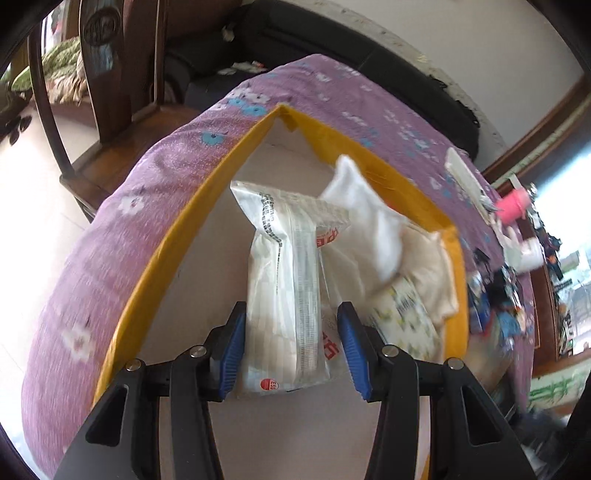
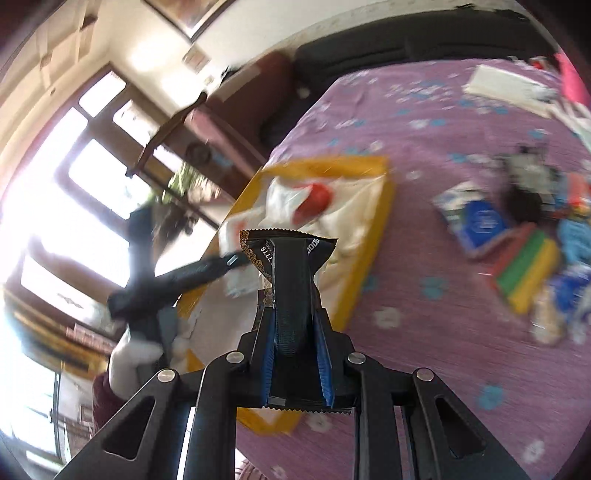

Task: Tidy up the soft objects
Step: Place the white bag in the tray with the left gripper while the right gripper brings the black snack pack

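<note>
A yellow box [image 1: 177,236] with a white inside stands on the purple flowered cloth [image 1: 122,206]. My left gripper [image 1: 292,317] hangs over it, shut on a white plastic packet [image 1: 284,273] with black print and a red dot. In the box lie a white soft pad [image 1: 365,210], a cream cushion [image 1: 432,266] and a patterned pack [image 1: 402,321]. In the right wrist view my right gripper [image 2: 293,314] is shut on a black crinkled wrapper [image 2: 291,266], above the near end of the yellow box [image 2: 384,206]. One blurred finger [image 2: 218,266] of the left gripper reaches over the box.
A heap of small things lies on the cloth to the right: a blue packet [image 2: 480,221], a striped red, green and yellow pad [image 2: 524,273], a flat white box [image 2: 506,85]. A dark wooden chair [image 1: 107,92] and a black sofa [image 1: 332,33] stand behind.
</note>
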`<state>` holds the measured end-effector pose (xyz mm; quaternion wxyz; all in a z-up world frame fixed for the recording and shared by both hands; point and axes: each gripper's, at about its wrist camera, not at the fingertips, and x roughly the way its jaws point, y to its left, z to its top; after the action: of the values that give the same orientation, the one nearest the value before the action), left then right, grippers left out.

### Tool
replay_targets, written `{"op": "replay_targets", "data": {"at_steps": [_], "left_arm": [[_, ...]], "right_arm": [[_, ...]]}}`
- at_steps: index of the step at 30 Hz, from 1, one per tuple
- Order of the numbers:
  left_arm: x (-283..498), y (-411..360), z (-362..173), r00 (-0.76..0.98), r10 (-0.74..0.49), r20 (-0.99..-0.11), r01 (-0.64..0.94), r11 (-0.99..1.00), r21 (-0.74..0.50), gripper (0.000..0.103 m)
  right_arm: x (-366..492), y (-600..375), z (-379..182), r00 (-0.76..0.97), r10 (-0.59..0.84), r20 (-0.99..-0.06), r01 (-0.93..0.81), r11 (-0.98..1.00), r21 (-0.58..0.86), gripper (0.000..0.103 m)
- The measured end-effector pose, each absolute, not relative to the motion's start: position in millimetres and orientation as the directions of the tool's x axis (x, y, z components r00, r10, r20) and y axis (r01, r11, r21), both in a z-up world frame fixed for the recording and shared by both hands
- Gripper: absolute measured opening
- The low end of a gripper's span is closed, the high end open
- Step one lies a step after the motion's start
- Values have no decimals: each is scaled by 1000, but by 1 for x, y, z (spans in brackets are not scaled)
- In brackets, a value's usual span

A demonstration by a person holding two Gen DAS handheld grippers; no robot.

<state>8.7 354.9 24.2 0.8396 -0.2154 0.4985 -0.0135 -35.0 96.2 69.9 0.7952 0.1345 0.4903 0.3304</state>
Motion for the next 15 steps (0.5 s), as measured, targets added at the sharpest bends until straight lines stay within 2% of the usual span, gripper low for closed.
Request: {"op": "replay_targets", "data": {"at_steps": [3, 12, 15], "left_arm": [[23, 355, 27, 507, -225, -832, -190, 913, -362, 49], [1, 366, 37, 590, -307, -747, -169, 858, -486, 56], [-12, 370, 47, 631, -295, -718, -160, 855, -493, 64]], "right_arm": [[-25, 132, 54, 249, 642, -726, -419, 747, 517, 23], [4, 173, 25, 235, 570, -787, -432, 787, 440, 23], [11, 180, 22, 234, 565, -791, -427, 791, 439, 23]]}}
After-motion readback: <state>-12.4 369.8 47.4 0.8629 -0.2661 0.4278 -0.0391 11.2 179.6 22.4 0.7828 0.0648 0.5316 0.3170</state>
